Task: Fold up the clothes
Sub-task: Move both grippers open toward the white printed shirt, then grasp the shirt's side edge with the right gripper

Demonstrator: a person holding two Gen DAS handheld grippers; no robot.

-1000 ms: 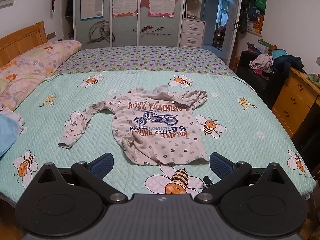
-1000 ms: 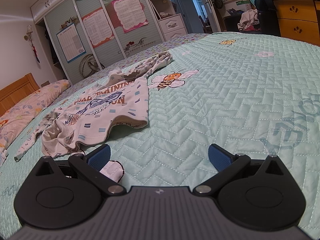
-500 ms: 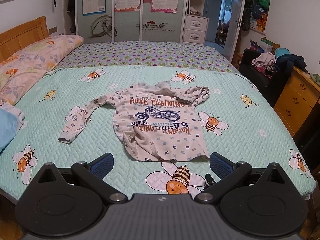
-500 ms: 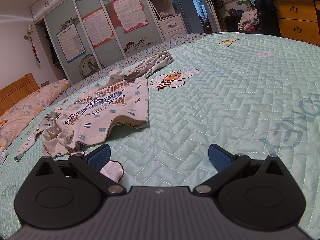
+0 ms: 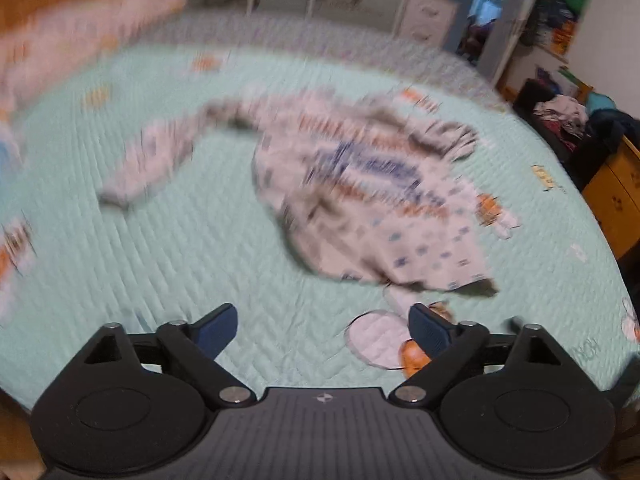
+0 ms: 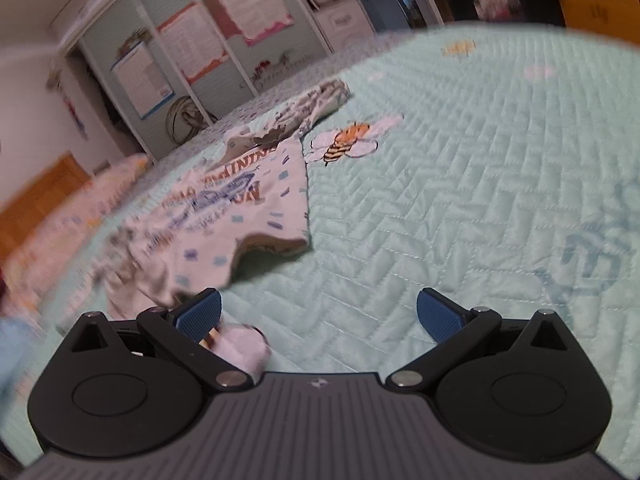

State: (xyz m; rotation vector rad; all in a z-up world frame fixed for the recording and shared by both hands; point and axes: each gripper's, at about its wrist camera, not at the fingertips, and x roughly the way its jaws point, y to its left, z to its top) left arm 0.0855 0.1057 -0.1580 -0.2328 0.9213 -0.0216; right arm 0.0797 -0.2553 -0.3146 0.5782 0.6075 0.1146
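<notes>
Shirt (image 5: 360, 184) spread face-up on the bedspread (image 5: 180, 264), crumpled rather than flat, collar toward the far wardrobe and hem toward the near edge of the bed. Nothing folded yet.

Nearest, in the left wrist view: left gripper (image 5: 323, 326) with jaws spread, just been narrowing a little, nothing between them but quilted fabric. Directly ahead and slightly right, the near hem corner (image 5: 472, 280), just beyond the right-hand pad. Farther on, the printed chest; farther left, one sleeve (image 5: 148, 160) stretched out sideways, cuff well apart from the body. Heavy blur here, so fine creases unreadable.

In the right wrist view: right gripper (image 6: 318, 310) likewise spread and pinching nothing, low over the bedspread. Hem (image 6: 272, 240) ahead and to the left, lifted in a small arch, close to the left-hand pad. Long axis of the shirt running away up-left toward the wardrobe (image 6: 208, 56).

Judged from this: both tools at the hem end, left one nearer the outstretched sleeve, right one nearer the straight side seam. Likely next a pinch at the hem, or a reach for that sleeve. Risk: catching the bedspread along with the cloth.
</notes>
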